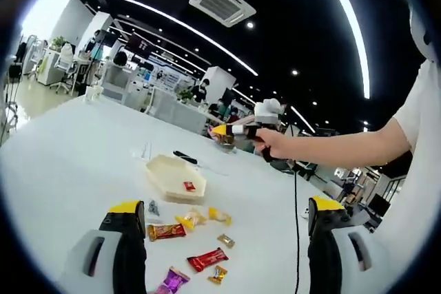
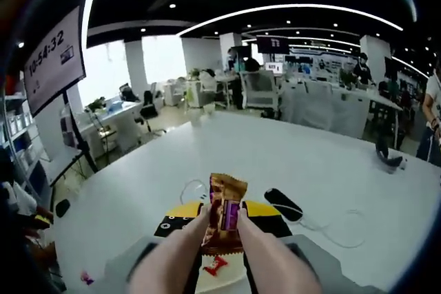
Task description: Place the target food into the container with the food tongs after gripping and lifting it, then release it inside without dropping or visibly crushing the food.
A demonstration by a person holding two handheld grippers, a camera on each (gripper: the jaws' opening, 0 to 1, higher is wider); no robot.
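Note:
My right gripper (image 2: 224,217) is shut on beige food tongs (image 2: 185,253), and their tips pinch a brown and orange wrapped candy (image 2: 226,210) held upright in the air. Beneath it lies the cream container (image 2: 227,277) with a red candy (image 2: 215,266) inside. In the left gripper view, a hand holds the right gripper (image 1: 231,131) above and beyond the container (image 1: 165,170), which holds the red candy (image 1: 189,186). My left gripper (image 1: 226,204) stands wide open, low over several loose wrapped candies (image 1: 207,259), with nothing between its jaws.
A black cable (image 1: 296,204) runs across the white table (image 1: 76,149) on the right. A black oblong object (image 2: 282,203) with a cord lies beyond the container. The person's arm (image 1: 331,148) reaches in from the right. Office desks and chairs stand past the table's far edge.

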